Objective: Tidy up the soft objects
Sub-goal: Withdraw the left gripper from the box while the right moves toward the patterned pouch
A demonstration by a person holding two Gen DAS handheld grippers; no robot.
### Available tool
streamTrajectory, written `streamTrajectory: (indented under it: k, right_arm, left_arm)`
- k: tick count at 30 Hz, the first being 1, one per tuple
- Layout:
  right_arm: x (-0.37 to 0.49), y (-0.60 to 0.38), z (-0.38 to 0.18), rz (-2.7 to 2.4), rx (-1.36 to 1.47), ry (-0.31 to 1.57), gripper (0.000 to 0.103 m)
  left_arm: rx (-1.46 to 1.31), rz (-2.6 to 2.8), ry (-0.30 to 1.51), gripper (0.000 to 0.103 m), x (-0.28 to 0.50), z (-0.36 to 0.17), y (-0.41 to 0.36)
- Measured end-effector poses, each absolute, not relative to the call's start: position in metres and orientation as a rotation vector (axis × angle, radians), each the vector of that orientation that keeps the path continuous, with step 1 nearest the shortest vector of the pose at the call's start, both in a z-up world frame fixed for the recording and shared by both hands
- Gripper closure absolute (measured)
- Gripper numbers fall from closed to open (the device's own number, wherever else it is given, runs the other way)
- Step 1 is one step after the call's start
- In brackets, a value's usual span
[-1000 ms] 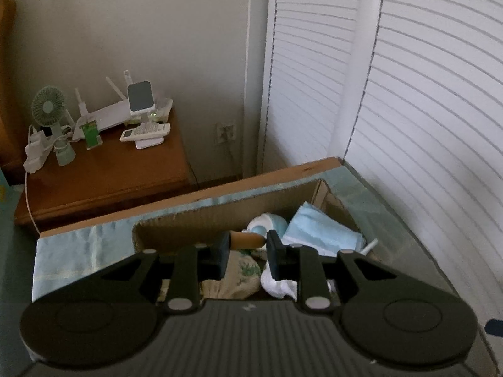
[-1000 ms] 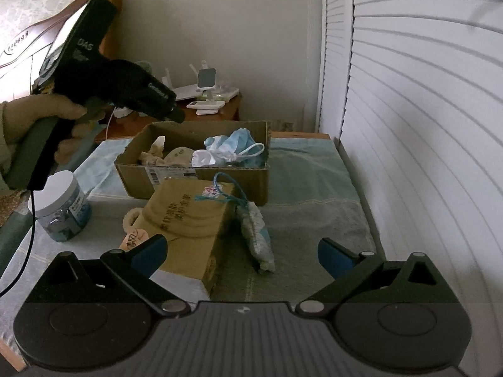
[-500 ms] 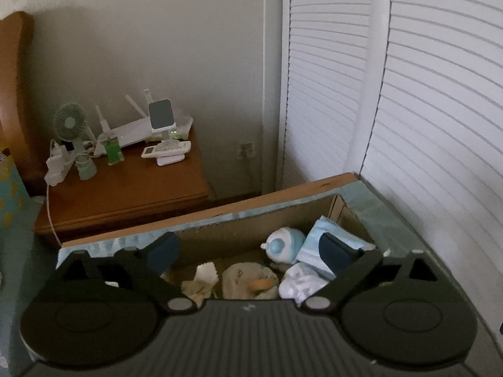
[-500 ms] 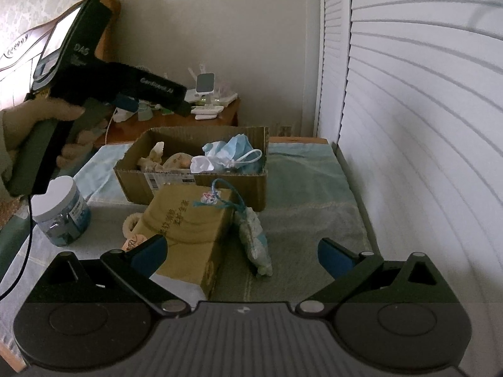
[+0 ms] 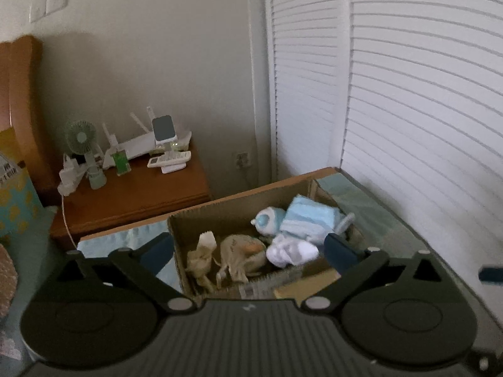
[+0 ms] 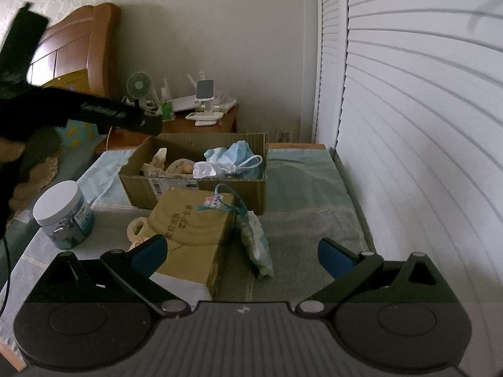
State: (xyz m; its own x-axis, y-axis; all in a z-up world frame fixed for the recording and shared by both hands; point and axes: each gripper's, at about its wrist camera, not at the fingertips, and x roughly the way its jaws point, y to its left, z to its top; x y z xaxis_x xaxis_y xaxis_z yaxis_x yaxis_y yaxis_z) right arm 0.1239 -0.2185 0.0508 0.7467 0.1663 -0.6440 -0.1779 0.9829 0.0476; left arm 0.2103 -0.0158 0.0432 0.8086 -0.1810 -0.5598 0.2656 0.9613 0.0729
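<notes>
Left gripper (image 5: 248,248) has just been opening and now stands spread wide with nothing between its pads, up above the cardboard box (image 6: 195,190). Inside the box: blue face masks (image 5: 309,216), a white sock (image 5: 290,251) and a beige plush toy (image 5: 240,251) (bit blurry). Right gripper (image 6: 240,254) gapes empty too, nearer the camera than the box, over a tan carton (image 6: 191,226) and a floral sachet (image 6: 256,242).

Beside the matt, rough corrugated cardboard box (image 6: 195,185) holding soft cloth toys (image 5: 239,253) and a papery blue face mask (image 6: 239,154), a glossy plastic jar (image 6: 63,216) stands on the nubby terry towel (image 6: 301,216), with the polished wooden nightstand (image 5: 132,194) behind it.
</notes>
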Motion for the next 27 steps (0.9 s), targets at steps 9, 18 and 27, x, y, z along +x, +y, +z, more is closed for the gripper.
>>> streamTrajectory:
  k: [9, 18, 27]
  right_arm:
    - [0.117, -0.232, 0.039, 0.136, -0.015, 0.715, 0.0]
    - [0.136, -0.245, 0.005, 0.083, -0.029, 0.765, 0.0]
    - [0.17, -0.244, -0.018, 0.095, -0.066, 0.788, 0.0]
  left_arm:
    - [0.123, -0.225, 0.577, 0.001, 0.156, 0.026, -0.001]
    - [0.052, -0.168, 0.612, 0.001, 0.125, -0.006, 0.014]
    - [0.011, -0.131, 0.645, 0.001, 0.121, -0.029, 0.023]
